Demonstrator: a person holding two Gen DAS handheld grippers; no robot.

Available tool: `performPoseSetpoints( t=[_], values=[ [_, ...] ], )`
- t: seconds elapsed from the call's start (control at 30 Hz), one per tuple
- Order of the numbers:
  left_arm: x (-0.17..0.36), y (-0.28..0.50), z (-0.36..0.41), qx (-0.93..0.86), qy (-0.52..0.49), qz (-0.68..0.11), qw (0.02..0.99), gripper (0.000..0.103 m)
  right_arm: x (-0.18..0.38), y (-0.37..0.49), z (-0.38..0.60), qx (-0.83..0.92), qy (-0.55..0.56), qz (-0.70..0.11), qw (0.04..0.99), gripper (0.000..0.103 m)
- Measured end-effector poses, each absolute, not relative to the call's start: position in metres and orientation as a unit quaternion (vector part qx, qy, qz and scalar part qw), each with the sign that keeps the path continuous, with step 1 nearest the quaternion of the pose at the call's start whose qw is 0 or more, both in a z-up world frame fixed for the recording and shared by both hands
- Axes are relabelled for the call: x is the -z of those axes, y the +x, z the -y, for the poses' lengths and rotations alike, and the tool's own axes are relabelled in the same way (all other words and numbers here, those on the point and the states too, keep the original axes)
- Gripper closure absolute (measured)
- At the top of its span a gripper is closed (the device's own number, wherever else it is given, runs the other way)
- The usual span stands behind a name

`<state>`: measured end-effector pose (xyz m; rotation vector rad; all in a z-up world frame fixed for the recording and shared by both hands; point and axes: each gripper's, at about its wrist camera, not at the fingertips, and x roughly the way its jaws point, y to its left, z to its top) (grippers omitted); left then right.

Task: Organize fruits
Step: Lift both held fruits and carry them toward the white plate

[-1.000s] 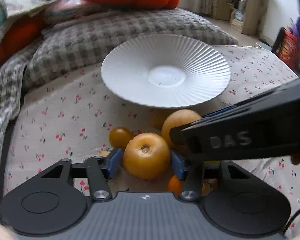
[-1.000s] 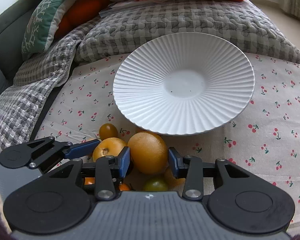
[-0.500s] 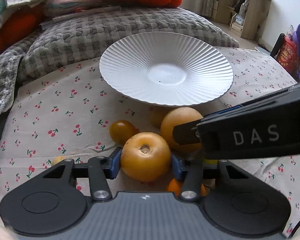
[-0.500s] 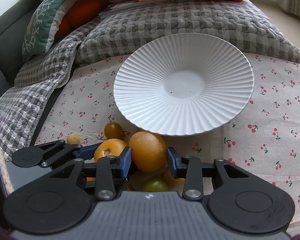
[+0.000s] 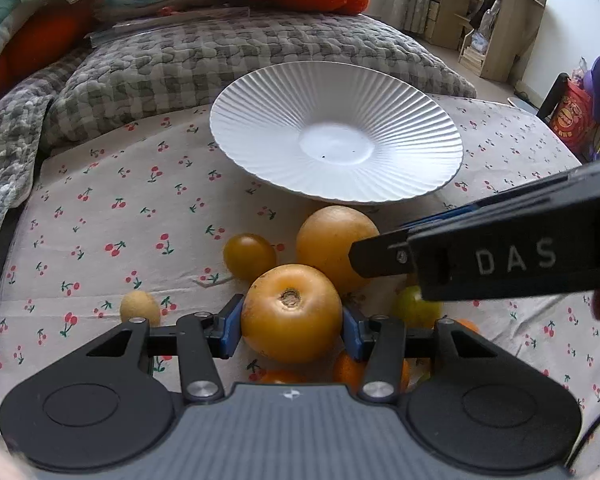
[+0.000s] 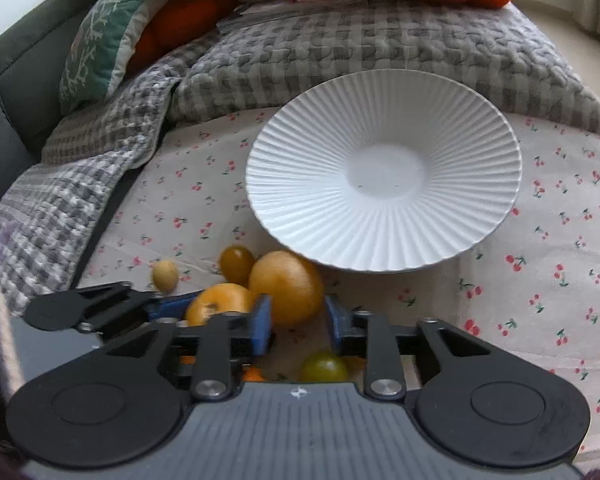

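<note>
Two grippers at the fruit pile, just in front of the white plate (image 5: 336, 148).
The left gripper (image 5: 292, 330) has its fingers clamped on the stemmed yellow fruit (image 5: 291, 312); the right gripper (image 6: 298, 316) has just been opening, its fingers flanking the large orange fruit (image 6: 286, 286), contact unclear.

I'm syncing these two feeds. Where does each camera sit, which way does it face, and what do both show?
Left wrist: on the left tool, looking forward and down at the stemmed yellow fruit between its pads; the right tool crosses at right.
Right wrist: on the right tool, looking forward and down at the round orange fruit; the left tool shows at left.
Shared: white ribbed plate, cherry-print cloth, both fruits.
</note>
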<state>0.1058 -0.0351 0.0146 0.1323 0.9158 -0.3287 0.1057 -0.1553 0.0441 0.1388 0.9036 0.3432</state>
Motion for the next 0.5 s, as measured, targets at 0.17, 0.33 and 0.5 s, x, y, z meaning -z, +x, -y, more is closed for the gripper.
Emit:
performPoseSetpoints(
  t=[0.17, 0.33, 0.5],
  values=[
    [-0.02, 0.105, 0.025, 0.16, 0.047, -0.439, 0.883, 0.059, -0.043, 0.111, 0.168, -0.158, 0.104, -0.433, 0.881, 0.054],
    [-0.027, 0.104, 0.018, 0.164, 0.032, -0.437, 0.884, 0.059, -0.039, 0.112, 0.171, -0.168, 0.126, -0.433, 0.877, 0.052],
    [-0.028, 0.103, 0.015, 0.165, 0.035, -0.435, 0.884, 0.059, -0.035, 0.115, 0.162, -0.191, 0.127, -0.422, 0.877, 0.052]
  ],
)
